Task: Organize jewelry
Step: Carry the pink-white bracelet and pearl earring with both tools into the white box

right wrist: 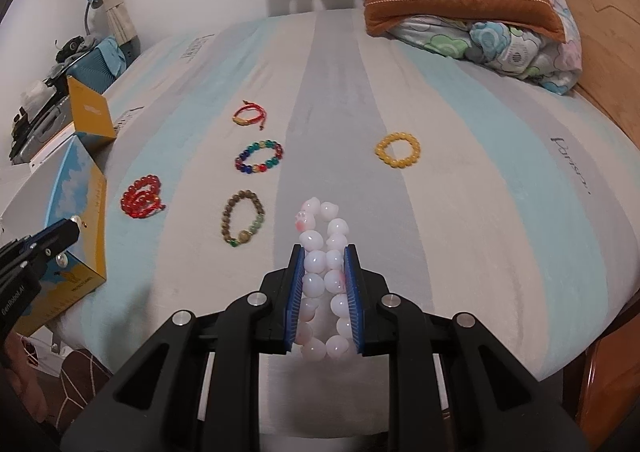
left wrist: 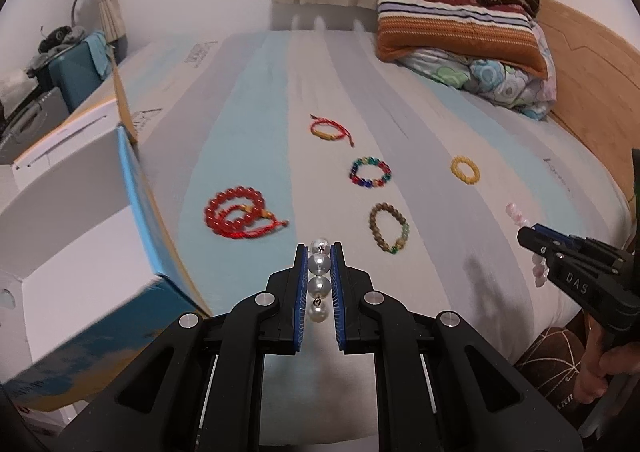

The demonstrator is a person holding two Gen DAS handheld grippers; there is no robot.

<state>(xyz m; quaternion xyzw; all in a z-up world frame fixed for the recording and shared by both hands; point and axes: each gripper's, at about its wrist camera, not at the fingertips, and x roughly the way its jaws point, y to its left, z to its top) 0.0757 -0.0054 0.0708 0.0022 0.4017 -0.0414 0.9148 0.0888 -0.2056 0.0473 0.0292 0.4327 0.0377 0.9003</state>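
Pearl strand (left wrist: 319, 279) clenched in the left gripper (left wrist: 320, 252), pink bead bracelet (right wrist: 325, 276) in the right gripper (right wrist: 324, 252), both above the bed's (right wrist: 500, 252) near edge; next, probably carry them to the box (right wrist: 78, 228).

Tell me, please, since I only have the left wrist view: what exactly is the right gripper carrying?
Observer: The right gripper is shut on a pink bead bracelet, folded into two rows between the jaws.
Operator: Thank you. Does any of it stick out past the tips?
Observer: Yes, several beads loop beyond the tips, and one bead looks like a small cat face.
Operator: And does the yellow bead bracelet lie clear of the others?
Observer: Yes, the yellow bead bracelet lies alone on a grey stripe of the bed sheet, well right of the multicoloured bead bracelet.
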